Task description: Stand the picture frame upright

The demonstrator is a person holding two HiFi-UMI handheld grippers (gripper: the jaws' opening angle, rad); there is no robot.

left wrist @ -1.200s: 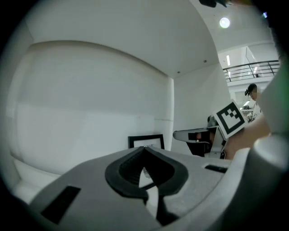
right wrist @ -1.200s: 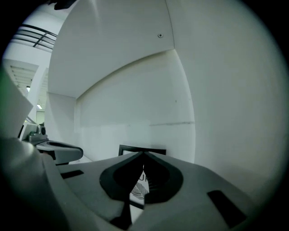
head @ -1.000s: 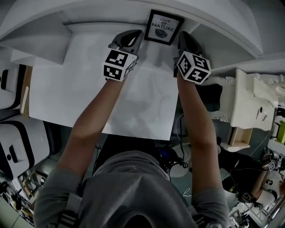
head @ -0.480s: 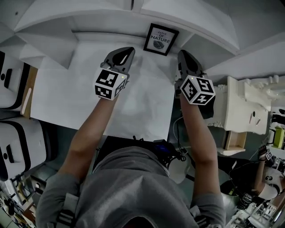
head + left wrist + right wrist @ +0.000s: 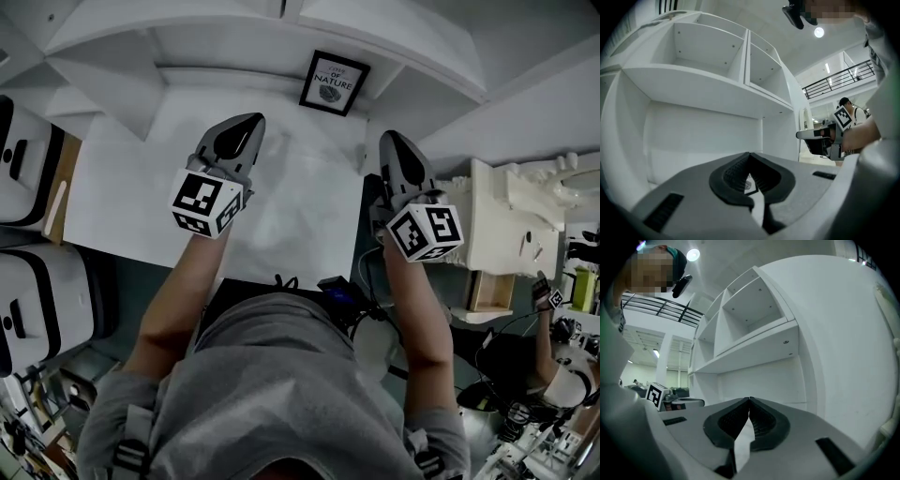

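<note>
The black picture frame (image 5: 334, 82), with a white print in it, stands upright at the back of the white desk (image 5: 131, 206), under the shelf. My left gripper (image 5: 247, 121) is shut and empty, well in front of the frame and to its left. My right gripper (image 5: 388, 141) is also shut and empty, in front of the frame and to its right. In the left gripper view the closed jaws (image 5: 750, 153) point level at the alcove, and a sliver of the frame (image 5: 749, 183) shows behind them. The right gripper view shows its closed jaws (image 5: 749, 399) with nothing between them.
A white shelf unit (image 5: 234, 37) overhangs the back of the desk. White carved furniture (image 5: 511, 225) stands at the right. White and black cases (image 5: 28, 159) sit at the left. Cables (image 5: 375, 328) hang below the desk's front edge.
Both grippers have drawn back from the picture frame toward the person and risen. The frame stays upright at the back of the desk.
</note>
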